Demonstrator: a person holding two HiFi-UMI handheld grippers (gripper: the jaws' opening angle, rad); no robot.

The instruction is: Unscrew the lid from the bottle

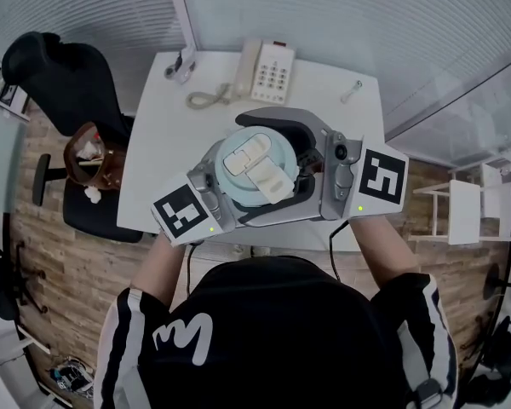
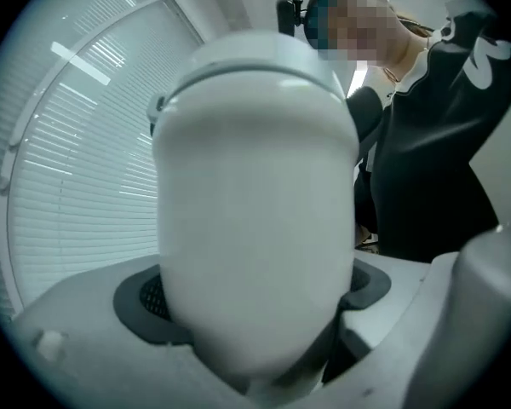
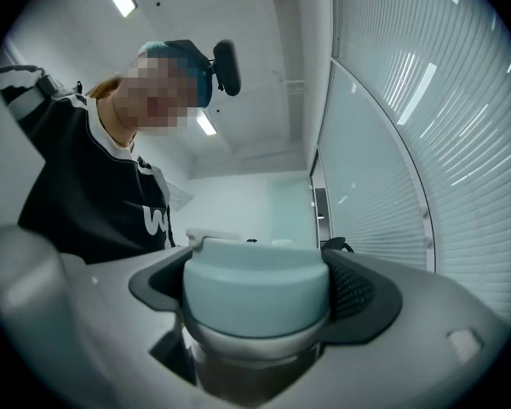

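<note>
A white bottle (image 2: 255, 228) with a pale blue lid (image 1: 254, 167) stands upright over the near half of the white table (image 1: 157, 135). The head view shows it from above. My right gripper (image 1: 240, 170) reaches in from the right. Its grey jaws curve round the lid (image 3: 255, 301), and the dark pads (image 3: 358, 292) press on the lid's sides. My left gripper (image 1: 217, 181) comes in from the lower left, below the lid. Its jaws stand wide either side of the bottle's body, and the pads (image 2: 145, 296) show no grip. The bottle's base is hidden.
A white telephone (image 1: 264, 71) with a coiled cord lies at the table's far side. A small object (image 1: 351, 90) sits at the far right corner and another (image 1: 180, 65) at the far left. A black chair (image 1: 60, 75) holding a brown bag (image 1: 94, 156) stands on the left. White shelving (image 1: 468, 211) is on the right.
</note>
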